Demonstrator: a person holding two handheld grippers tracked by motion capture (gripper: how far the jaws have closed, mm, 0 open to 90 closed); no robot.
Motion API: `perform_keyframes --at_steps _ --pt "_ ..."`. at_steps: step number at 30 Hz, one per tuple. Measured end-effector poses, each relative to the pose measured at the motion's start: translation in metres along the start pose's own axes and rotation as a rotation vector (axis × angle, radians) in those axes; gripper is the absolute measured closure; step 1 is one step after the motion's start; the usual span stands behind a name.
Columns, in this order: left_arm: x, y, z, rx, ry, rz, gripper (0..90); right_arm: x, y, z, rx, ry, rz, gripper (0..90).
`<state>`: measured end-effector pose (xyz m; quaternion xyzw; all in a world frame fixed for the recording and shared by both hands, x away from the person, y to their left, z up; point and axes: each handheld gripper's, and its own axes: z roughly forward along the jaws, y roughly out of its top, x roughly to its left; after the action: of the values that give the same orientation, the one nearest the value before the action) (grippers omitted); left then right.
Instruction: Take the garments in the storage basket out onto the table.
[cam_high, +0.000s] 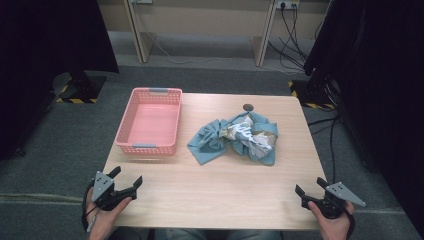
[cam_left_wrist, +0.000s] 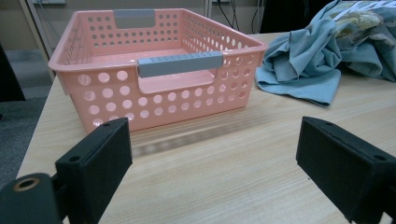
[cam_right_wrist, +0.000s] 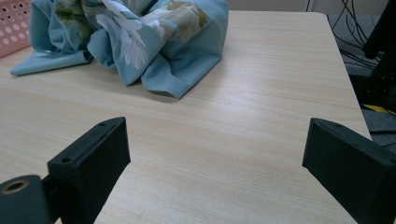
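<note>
A crumpled light-blue cloth (cam_high: 235, 137) with a white and tan print lies in a heap at the middle of the wooden table (cam_high: 210, 200). To its left stands an empty pink perforated basket (cam_high: 149, 121) with grey handles. My left gripper (cam_high: 126, 178) is open at the table's near left corner, facing the basket (cam_left_wrist: 154, 70) and the cloth (cam_left_wrist: 322, 56). At the near right corner my right gripper (cam_high: 310, 187) is open too, aimed at the cloth (cam_right_wrist: 135, 37). Nothing sits between either pair of jaws.
A small dark round disc (cam_high: 247, 106) lies near the table's far edge behind the cloth. Dark stands and cables (cam_high: 295, 45) surround the table on the grey carpet. Bare wood stretches across the near half of the table.
</note>
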<state>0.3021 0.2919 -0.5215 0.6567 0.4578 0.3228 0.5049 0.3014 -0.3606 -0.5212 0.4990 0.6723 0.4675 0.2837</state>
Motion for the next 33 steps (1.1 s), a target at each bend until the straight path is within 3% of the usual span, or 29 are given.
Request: perform_keyframes --at_steps 33 --pt "-0.004 -0.011 0.014 0.006 -0.002 -0.002 10.2 -0.001 -0.008 0.007 -0.004 -0.013 0.004 6.7"
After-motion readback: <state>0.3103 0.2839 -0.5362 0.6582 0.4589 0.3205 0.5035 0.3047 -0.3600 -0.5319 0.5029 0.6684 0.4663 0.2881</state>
